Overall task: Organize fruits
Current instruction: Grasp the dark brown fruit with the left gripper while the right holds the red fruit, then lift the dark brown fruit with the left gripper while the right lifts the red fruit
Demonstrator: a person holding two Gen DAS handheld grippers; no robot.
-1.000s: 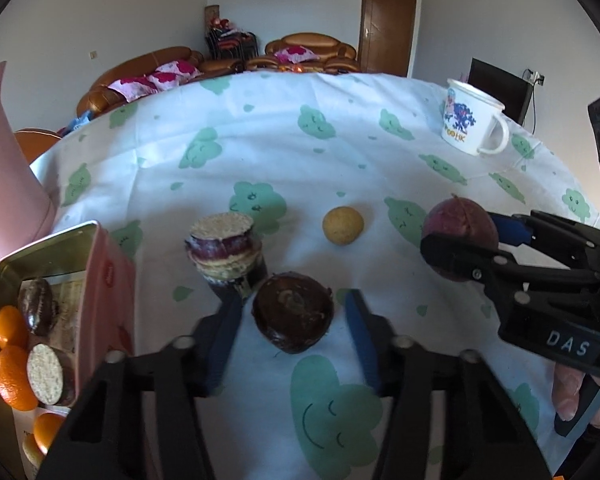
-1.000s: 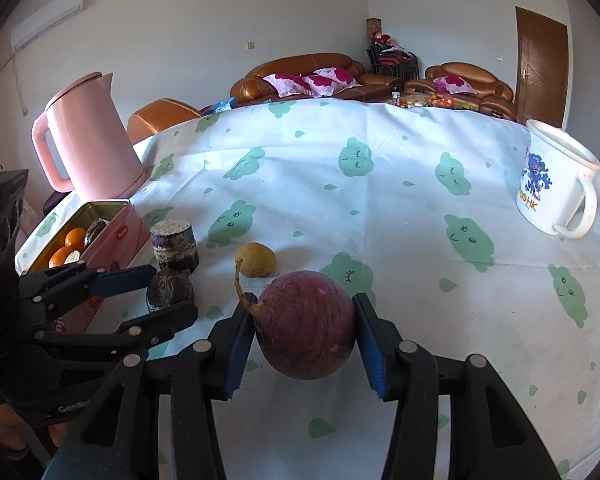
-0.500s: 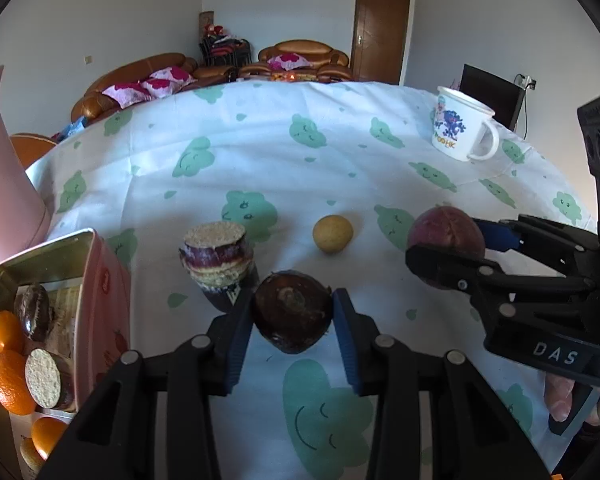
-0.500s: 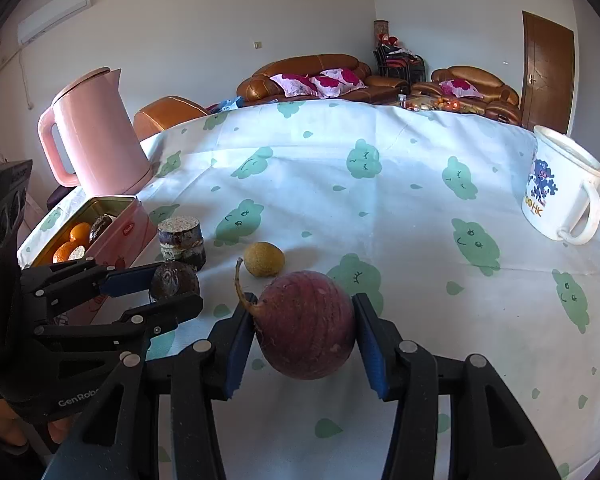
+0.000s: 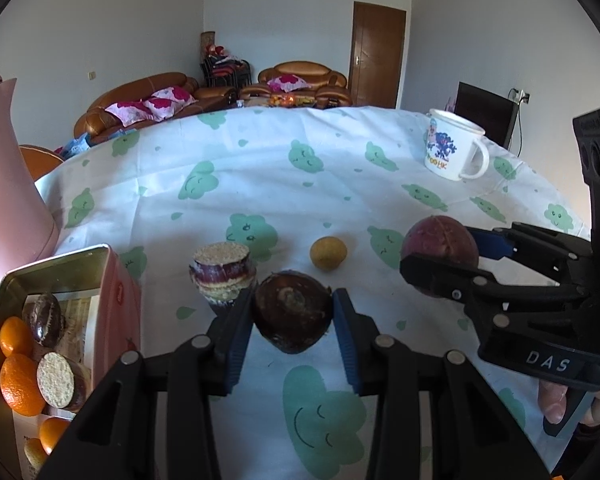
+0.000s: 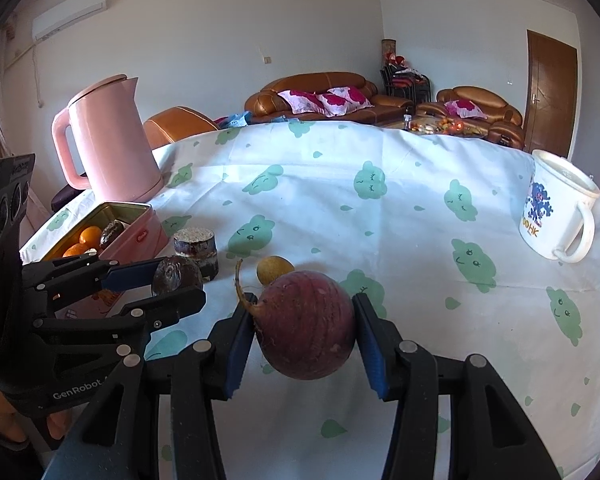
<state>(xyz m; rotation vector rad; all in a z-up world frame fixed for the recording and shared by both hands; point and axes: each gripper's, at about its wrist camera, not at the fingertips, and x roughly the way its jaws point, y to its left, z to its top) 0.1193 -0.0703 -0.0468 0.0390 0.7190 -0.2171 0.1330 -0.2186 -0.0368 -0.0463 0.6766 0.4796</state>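
Pointing left-upward, purple fruit [image 6: 306,326] stem

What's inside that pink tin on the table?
The pink tin holds oranges, a dark brown fruit, a cut piece with a pale grainy face and paper; its near end is out of frame.

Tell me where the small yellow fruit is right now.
The small yellow fruit lies loose on the tablecloth, between the two grippers and just beyond them, right of the stacked cut pieces; in the right wrist view it peeks out behind the held purple fruit.
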